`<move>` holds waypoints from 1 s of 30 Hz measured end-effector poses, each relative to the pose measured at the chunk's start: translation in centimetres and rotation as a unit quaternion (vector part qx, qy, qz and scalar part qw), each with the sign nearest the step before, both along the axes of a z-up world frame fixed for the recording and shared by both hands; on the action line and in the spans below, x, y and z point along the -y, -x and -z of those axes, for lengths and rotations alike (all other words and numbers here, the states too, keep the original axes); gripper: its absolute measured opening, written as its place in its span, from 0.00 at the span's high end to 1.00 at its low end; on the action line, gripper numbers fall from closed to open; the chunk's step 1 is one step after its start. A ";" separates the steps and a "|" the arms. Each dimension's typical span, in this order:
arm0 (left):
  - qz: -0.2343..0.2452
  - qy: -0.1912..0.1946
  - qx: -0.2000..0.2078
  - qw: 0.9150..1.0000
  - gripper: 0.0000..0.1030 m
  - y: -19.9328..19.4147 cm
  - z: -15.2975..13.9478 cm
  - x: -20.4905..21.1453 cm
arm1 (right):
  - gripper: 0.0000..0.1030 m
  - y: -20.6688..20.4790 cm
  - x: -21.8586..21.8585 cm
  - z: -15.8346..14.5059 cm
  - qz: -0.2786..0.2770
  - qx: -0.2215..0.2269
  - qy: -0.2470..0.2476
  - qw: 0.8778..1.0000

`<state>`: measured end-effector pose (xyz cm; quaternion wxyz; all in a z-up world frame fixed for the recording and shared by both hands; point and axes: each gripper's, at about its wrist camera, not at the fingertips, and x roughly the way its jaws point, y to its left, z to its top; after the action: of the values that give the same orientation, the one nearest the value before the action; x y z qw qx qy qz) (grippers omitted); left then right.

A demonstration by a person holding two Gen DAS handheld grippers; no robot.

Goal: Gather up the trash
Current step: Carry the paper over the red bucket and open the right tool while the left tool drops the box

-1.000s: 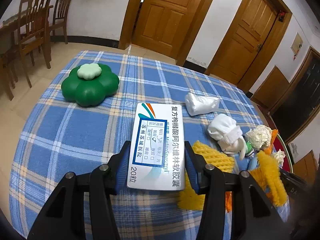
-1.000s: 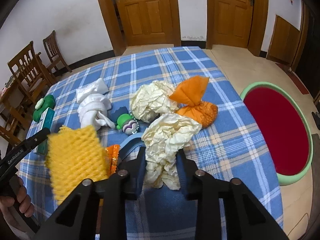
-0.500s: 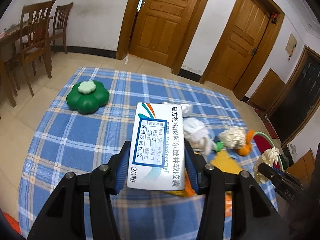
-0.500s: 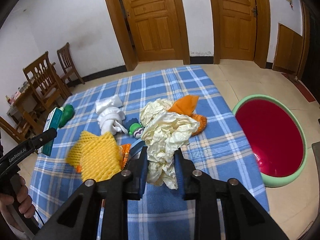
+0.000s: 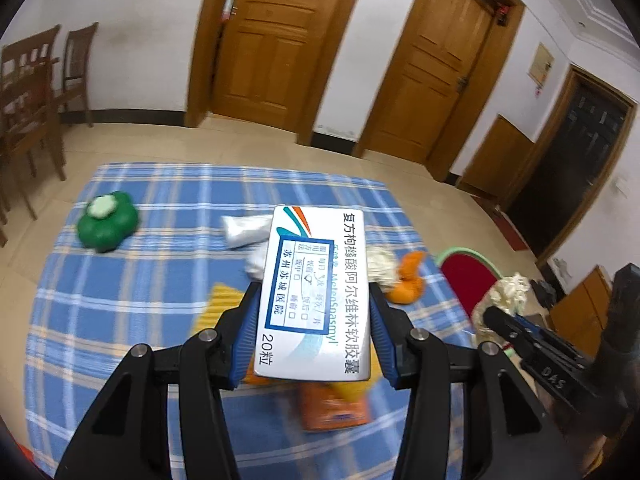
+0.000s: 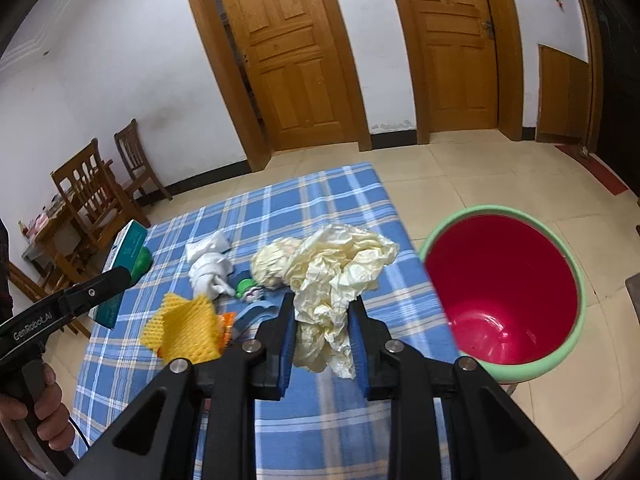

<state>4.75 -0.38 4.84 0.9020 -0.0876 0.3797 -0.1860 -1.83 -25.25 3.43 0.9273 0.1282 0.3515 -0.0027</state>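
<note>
Currently left hand-held gripper (image 5: 313, 322) clamps the medicine box (image 5: 316, 296), frame centre; right hand-held gripper (image 6: 322, 320) is closed on crumpled cream paper (image 6: 340, 276), red bin (image 6: 502, 292) at right.

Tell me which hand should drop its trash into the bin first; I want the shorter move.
Right, probably. The right tool holds the crumpled paper beside the red bin. The left tool, gripping the medicine box, is farther across the table.
</note>
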 end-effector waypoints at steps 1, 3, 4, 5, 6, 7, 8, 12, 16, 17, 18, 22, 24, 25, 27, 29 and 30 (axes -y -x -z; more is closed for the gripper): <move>0.009 0.002 -0.003 1.000 0.51 -0.1 -0.1 0.9 | 0.74 0.0 0.5 0.0 0.004 -0.001 -0.001 1.000; 0.022 0.001 -0.007 1.000 0.51 -0.1 -0.3 2.2 | 0.74 0.2 1.5 0.0 0.012 -0.002 -0.003 1.000; 0.030 0.000 -0.010 1.000 0.51 -0.3 -0.4 3.1 | 0.74 0.3 2.1 0.0 0.017 -0.003 -0.004 1.000; 0.036 -0.001 -0.012 0.999 0.51 -0.4 -0.4 3.9 | 0.74 0.4 2.7 0.1 0.022 -0.004 -0.005 1.000; 0.041 -0.001 -0.014 0.999 0.51 -0.5 -0.5 4.6 | 0.74 0.4 3.4 0.1 0.028 -0.006 -0.007 1.000; 0.048 -0.003 -0.015 0.999 0.51 -0.6 -0.5 5.6 | 0.74 0.5 4.0 0.2 0.033 -0.007 -0.008 0.999; 0.052 -0.004 -0.015 0.999 0.51 -0.7 -0.5 6.3 | 0.74 0.6 4.8 0.4 0.039 -0.009 -0.008 0.999; 0.080 -0.010 -0.016 0.997 0.51 -1.0 -0.6 10.2 | 0.74 0.9 7.3 1.0 0.060 -0.014 -0.011 0.998; 0.107 -0.016 -0.025 0.994 0.51 -1.7 -0.1 13.6 | 0.73 1.1 9.6 1.8 0.080 -0.018 -0.014 0.997; 0.114 -0.017 -0.029 0.993 0.51 -1.8 0.1 14.5 | 0.73 1.2 10.2 2.0 0.086 -0.019 -0.015 0.996; 0.121 -0.020 -0.031 0.992 0.51 -2.0 0.3 15.5 | 0.73 1.2 10.7 2.3 0.091 -0.020 -0.016 0.996; 0.142 -0.034 -0.036 0.989 0.51 -2.7 1.4 18.8 | 0.73 1.2 12.9 3.3 0.110 -0.026 -0.028 0.993; 0.155 -0.037 -0.046 0.986 0.51 -3.1 2.2 20.3 | 0.73 1.0 14.0 3.9 0.119 -0.030 -0.034 0.992; 0.160 -0.039 -0.049 0.985 0.51 -3.1 2.6 21.0 | 0.73 1.0 14.4 4.2 0.123 -0.032 -0.036 0.991; 0.169 -0.048 -0.053 0.983 0.51 -3.3 3.5 22.4 | 0.73 0.8 15.3 4.7 0.131 -0.036 -0.040 0.990; 0.176 -0.054 -0.059 0.981 0.51 -3.4 4.1 23.5 | 0.73 0.8 16.2 5.2 0.138 -0.039 -0.045 0.989; 0.180 -0.058 -0.064 0.980 0.51 -3.6 4.7 24.2 | 0.73 0.7 16.6 5.5 0.142 -0.041 -0.048 0.988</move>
<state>8.31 -24.57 0.16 0.8312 0.0233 0.4564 -0.3168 -2.55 -41.87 -2.07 0.8951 0.2210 0.3672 -0.1232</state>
